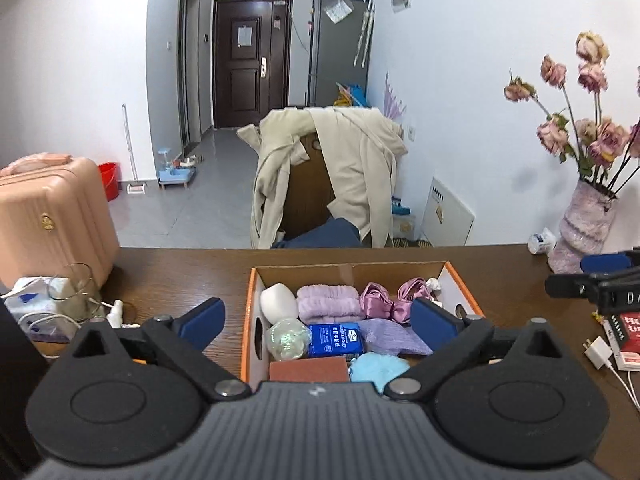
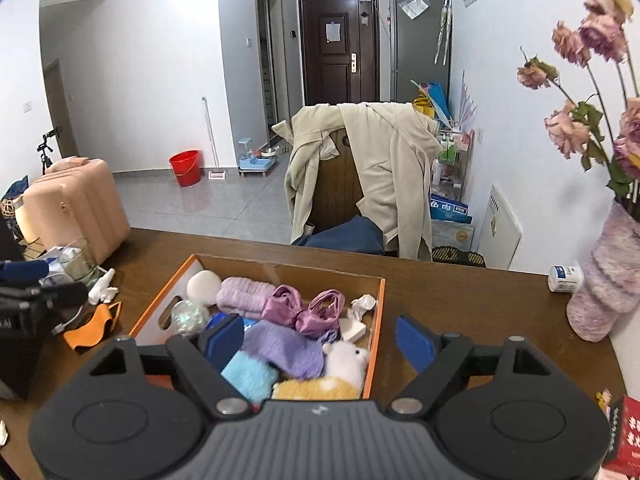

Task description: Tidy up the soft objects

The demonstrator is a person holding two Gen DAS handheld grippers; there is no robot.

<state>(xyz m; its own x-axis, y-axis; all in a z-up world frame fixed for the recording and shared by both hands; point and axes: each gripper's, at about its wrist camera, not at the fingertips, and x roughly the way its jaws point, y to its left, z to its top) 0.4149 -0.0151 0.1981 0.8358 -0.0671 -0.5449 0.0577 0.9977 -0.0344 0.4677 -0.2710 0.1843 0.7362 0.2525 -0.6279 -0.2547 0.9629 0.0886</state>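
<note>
Left hand-held gripper [image 1: 318,320]: released, jaws spread wide with nothing between the pads; it hangs above the near-left part of the box.
Right hand-held gripper [image 2: 320,342]: released, jaws apart, no object between them; it hangs above the near-right wall of the box.
Cardboard box [image 1: 250,320]: orange-edged, open-topped, on the brown desk [image 1: 180,280] near the middle of its far edge.
Box contents, far row: white round pad [image 1: 278,302], folded lilac towel [image 1: 330,304], pink satin bow [image 1: 386,298], crumpled white tissue [image 2: 362,304].
Box contents, middle row: iridescent ball [image 1: 288,338], blue tissue pack [image 1: 336,338], purple knit cloth [image 1: 394,336].
Box contents, near row: light blue fluffy cloth [image 1: 378,368], white plush toy [image 2: 346,358], yellow plush item [image 2: 316,388].
Desk, right far corner: pink fuzzy vase [image 1: 582,232] with dried roses.
Desk, left side: orange cloth [image 2: 94,328], outside the box.
</note>
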